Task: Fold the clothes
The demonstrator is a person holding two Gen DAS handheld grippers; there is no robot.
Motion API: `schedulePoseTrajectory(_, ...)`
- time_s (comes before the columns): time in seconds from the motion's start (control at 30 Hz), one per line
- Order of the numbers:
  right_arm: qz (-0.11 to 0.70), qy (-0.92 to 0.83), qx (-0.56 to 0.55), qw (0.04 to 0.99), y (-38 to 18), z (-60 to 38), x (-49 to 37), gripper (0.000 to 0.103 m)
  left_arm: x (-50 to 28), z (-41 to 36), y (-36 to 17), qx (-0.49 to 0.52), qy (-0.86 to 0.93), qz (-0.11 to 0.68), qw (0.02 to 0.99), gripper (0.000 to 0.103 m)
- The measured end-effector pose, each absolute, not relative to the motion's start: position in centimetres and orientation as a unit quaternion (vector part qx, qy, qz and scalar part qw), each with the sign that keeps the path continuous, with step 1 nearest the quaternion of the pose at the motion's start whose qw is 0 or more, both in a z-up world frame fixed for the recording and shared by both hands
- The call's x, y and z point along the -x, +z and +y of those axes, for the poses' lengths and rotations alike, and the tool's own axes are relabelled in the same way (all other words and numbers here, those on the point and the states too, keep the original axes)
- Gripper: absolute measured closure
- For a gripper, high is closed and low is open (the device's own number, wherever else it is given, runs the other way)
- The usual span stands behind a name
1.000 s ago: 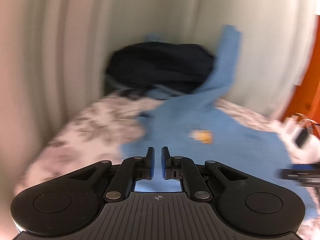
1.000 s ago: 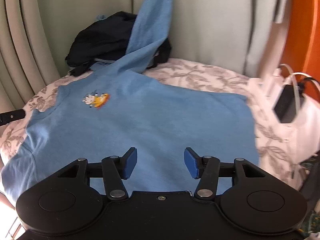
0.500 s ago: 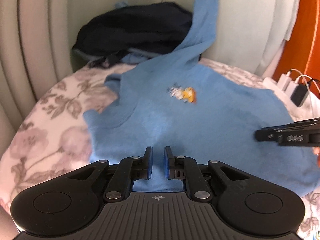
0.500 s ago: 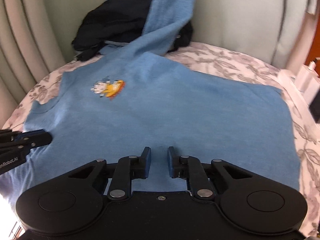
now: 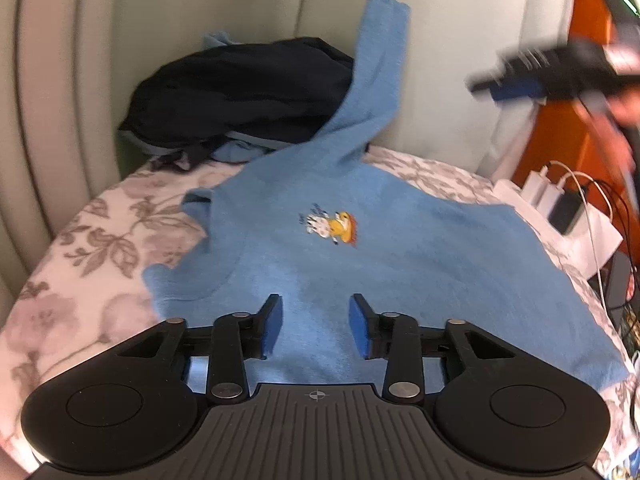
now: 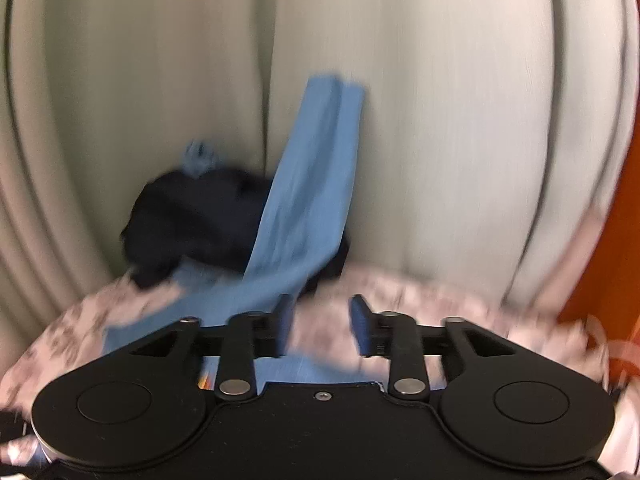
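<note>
A light blue sweatshirt [image 5: 400,248] with a small cartoon patch lies spread flat on the floral bedspread [image 5: 100,248]. One sleeve [image 5: 376,80] leans up against the pale padded headboard; the right wrist view shows the same sleeve [image 6: 316,184]. My left gripper [image 5: 316,326] hovers open over the sweatshirt's near hem, nothing between its fingers. My right gripper [image 6: 322,326] is open too, raised and blurred, pointing at the headboard. In the left wrist view it shows as a dark blur, the right gripper [image 5: 540,76], at the upper right, held by a hand.
A dark navy garment pile [image 5: 240,96] sits at the back against the headboard [image 5: 200,8]. White chargers with cables [image 5: 560,200] lie at the right edge beside an orange wooden panel [image 5: 576,136].
Both grippers went from shut to open. The left one drew back from the sweatshirt's hem. The right one let go and swung up and away towards the headboard.
</note>
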State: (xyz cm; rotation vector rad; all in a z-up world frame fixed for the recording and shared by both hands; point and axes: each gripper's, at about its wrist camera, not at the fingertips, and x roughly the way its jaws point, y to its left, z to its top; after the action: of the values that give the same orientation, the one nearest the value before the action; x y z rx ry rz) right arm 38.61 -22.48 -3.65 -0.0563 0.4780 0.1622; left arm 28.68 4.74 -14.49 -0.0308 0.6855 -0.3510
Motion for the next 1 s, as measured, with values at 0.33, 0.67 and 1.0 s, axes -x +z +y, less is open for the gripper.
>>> schedulePoseTrajectory(0.33, 0.191, 0.05, 0.033, 0.98, -0.5, -20.6, -49.2, 0.059, -29.8, 4.5, -16.0, 0.014, -0.183, 0.341, 0.922, 0.055)
schedulePoseTrajectory(0.67, 0.164, 0.019, -0.062, 0.984, -0.5, -22.8, -55.9, 0.066, -30.6, 5.0, -16.6, 0.019, -0.184, 0.338, 0.923, 0.054)
schedulePoseTrajectory(1.0, 0.167, 0.06, -0.102, 0.979, -1.5, -23.1, -58.6, 0.101, -31.0, 4.6, -16.8, 0.016, -0.188, 0.335, 0.923, 0.04)
